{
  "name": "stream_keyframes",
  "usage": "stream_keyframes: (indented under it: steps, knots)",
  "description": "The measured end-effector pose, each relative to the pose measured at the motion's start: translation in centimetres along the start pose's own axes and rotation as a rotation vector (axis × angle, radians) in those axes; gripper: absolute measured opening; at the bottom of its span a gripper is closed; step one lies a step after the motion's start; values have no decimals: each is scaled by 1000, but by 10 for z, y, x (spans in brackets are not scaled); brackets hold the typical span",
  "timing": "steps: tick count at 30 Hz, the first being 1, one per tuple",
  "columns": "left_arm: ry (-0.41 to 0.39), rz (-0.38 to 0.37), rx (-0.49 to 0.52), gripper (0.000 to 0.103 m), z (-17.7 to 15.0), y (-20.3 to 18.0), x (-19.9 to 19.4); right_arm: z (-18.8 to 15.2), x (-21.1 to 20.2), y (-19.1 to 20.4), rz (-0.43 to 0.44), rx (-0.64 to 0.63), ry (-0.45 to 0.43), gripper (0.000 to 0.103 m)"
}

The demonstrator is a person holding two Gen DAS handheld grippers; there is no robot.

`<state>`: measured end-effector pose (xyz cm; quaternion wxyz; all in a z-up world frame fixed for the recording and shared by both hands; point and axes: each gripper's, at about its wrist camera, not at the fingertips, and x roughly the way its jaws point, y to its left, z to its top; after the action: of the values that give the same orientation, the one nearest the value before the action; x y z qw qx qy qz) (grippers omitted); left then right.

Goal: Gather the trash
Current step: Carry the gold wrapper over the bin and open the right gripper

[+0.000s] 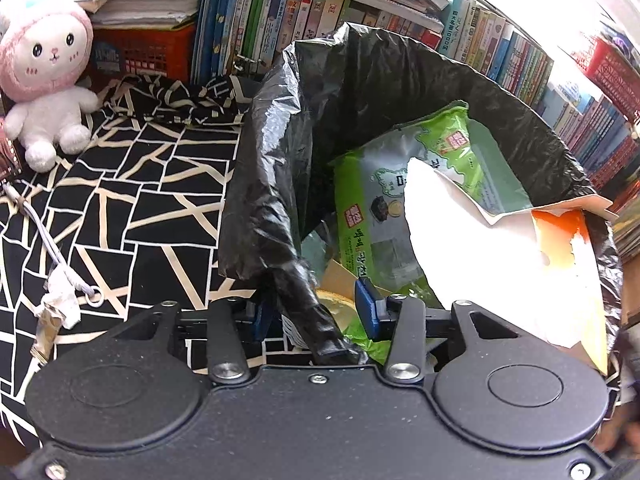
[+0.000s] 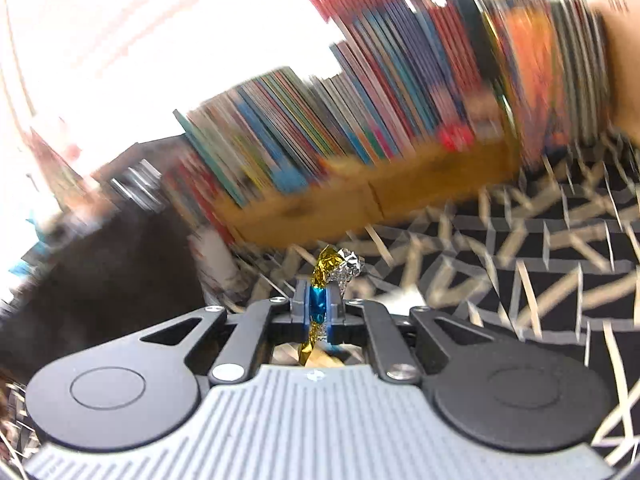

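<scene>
A black trash bag (image 1: 360, 92) stands open on the patterned cloth. Inside it lie a green snack packet (image 1: 400, 208), a white sheet (image 1: 480, 248) and an orange-and-white carton (image 1: 560, 232). My left gripper (image 1: 314, 314) is shut on a twisted fold of the bag's near rim, which runs between its blue pads (image 1: 368, 312). In the blurred right wrist view, my right gripper (image 2: 319, 308) is shut on a crumpled gold, blue and silver foil wrapper (image 2: 336, 268), held above the cloth. The dark mass at the left there looks like the bag (image 2: 112, 272).
A pink-and-white plush rabbit (image 1: 44, 80) sits at the far left on the black-and-cream cloth (image 1: 120, 200). Rows of books (image 1: 280, 12) and a red basket (image 1: 152, 48) line the back. A grey cord with a white scrap (image 1: 60, 300) lies near left. A wooden bookshelf (image 2: 360, 120) stands ahead.
</scene>
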<state>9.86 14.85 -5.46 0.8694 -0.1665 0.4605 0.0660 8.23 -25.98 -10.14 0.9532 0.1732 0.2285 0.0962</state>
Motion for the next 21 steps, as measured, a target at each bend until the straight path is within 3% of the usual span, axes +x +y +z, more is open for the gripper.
stream_keyframes:
  steps: [7,13,17,20,21]
  knots:
    - [2,22,15,36,-6,-2,8,45,-50,64,234,-87,-127,10]
    - [1,15,5,36,-7,0,7,52,-44,125,347,-181,-133,10]
    - [1,14,-5,36,-6,1,8,49,-22,163,384,-232,-90,11]
    - [1,11,-9,36,-6,1,8,42,-1,185,392,-270,-47,20]
    - [1,10,-10,36,-6,2,8,39,5,188,379,-270,-38,31]
